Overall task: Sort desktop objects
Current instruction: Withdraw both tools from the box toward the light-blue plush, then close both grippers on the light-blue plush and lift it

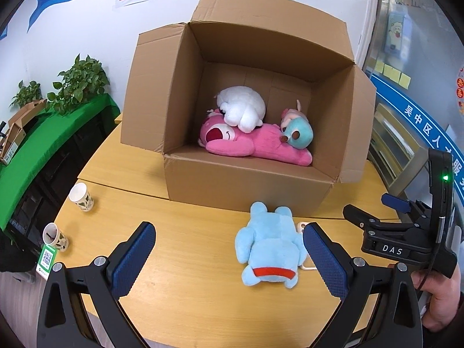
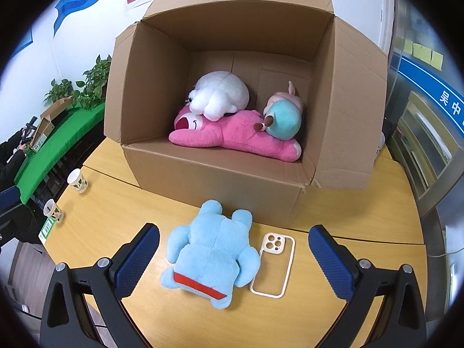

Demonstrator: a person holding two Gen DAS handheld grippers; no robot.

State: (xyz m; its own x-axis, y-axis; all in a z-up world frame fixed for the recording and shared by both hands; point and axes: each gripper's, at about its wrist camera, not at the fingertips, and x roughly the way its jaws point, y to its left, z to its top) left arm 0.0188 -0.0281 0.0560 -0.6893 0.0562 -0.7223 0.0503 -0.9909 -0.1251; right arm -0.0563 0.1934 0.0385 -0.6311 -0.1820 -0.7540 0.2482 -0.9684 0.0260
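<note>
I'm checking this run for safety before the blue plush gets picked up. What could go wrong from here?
The phone case lies touching the blue plush, so a wide grasp by the open right tool may snag or drag it. The cardboard box stands close behind, and its front wall could catch the plush on lifting.

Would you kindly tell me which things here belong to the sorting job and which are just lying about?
Part of the job:
- blue plush toy on the table, outside the box
- phone case beside it
- cardboard box holding the pink plush, white plush and teal plush

Just lying about:
- two paper cups
- QR code card
- potted plants
</note>
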